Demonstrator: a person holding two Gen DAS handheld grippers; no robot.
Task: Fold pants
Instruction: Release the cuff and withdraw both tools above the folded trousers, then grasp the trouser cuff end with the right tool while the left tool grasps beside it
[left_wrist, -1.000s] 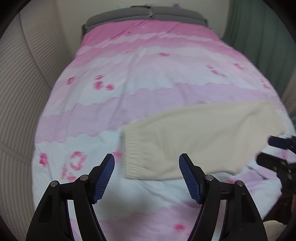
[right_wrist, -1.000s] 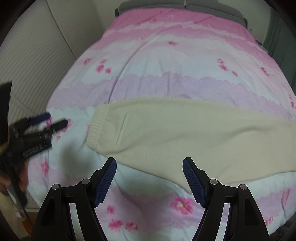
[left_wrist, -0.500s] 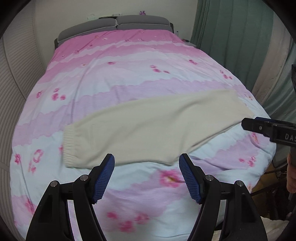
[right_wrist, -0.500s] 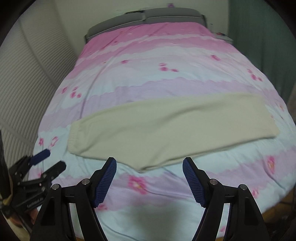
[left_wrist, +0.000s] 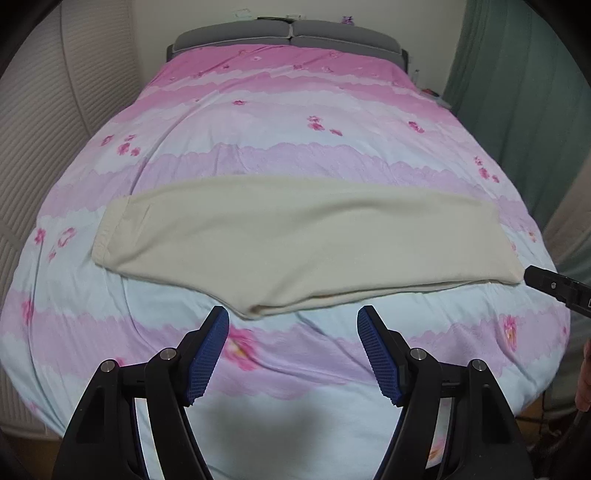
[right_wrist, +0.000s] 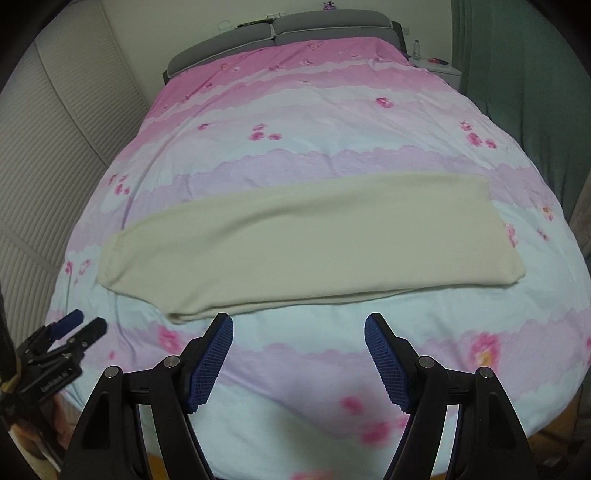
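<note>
Cream fleece pants (left_wrist: 295, 243) lie flat across pink floral bed (left_wrist: 295, 122); left gripper (left_wrist: 291, 354) and right gripper (right_wrist: 298, 356) jaws wide apart, holding nothing.

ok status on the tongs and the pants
Left tongs open, empty. Right tongs open, empty. Cream pants flat across the duvet, folded lengthwise. Nothing in the way.

Pink floral bedspread (left_wrist: 295, 122), grey headboard (left_wrist: 288, 33), green curtain (left_wrist: 517, 92).
</note>
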